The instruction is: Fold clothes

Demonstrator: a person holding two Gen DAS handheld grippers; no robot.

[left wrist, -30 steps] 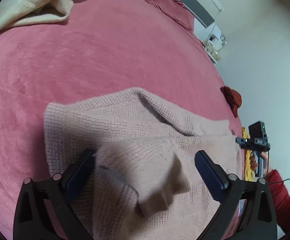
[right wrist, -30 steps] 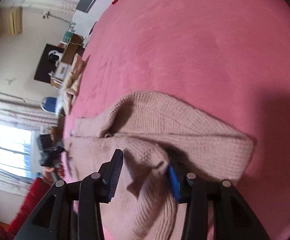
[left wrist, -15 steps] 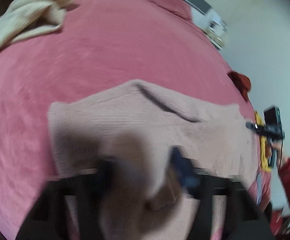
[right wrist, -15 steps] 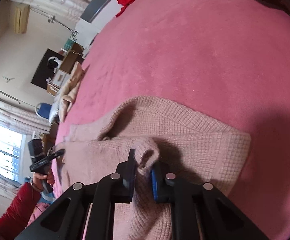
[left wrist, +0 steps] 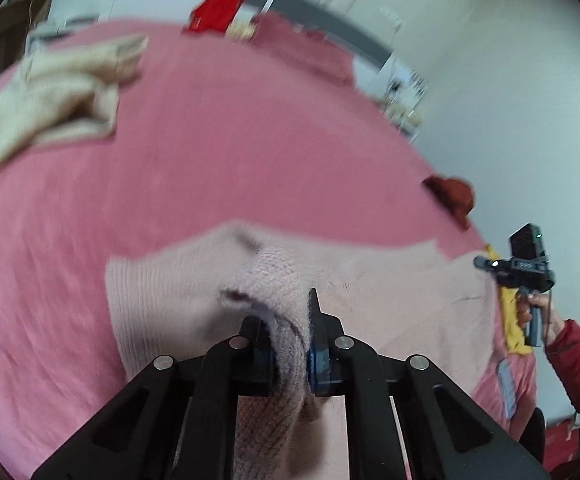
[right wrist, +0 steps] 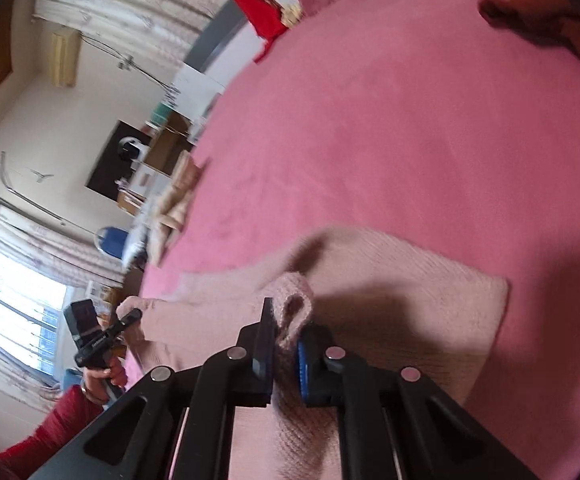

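Both tools pinching the pink sweater (left wrist: 389, 292) on the bed (left wrist: 230, 168)

Left tool (left wrist: 290, 344) and right tool (right wrist: 284, 350) each clamped on a bunched knit fold, lower centre of frame.

No legible text, label or number anywhere.

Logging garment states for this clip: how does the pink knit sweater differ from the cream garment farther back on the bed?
The pink knit sweater lies near, spread fairly flat, with folds pinched and lifted by the left gripper and the right gripper. The cream garment lies crumpled in a heap at the far side of the bed, with nothing touching it. The sweater is dusty pink; the other is pale cream. Both rest on the pink bedspread.
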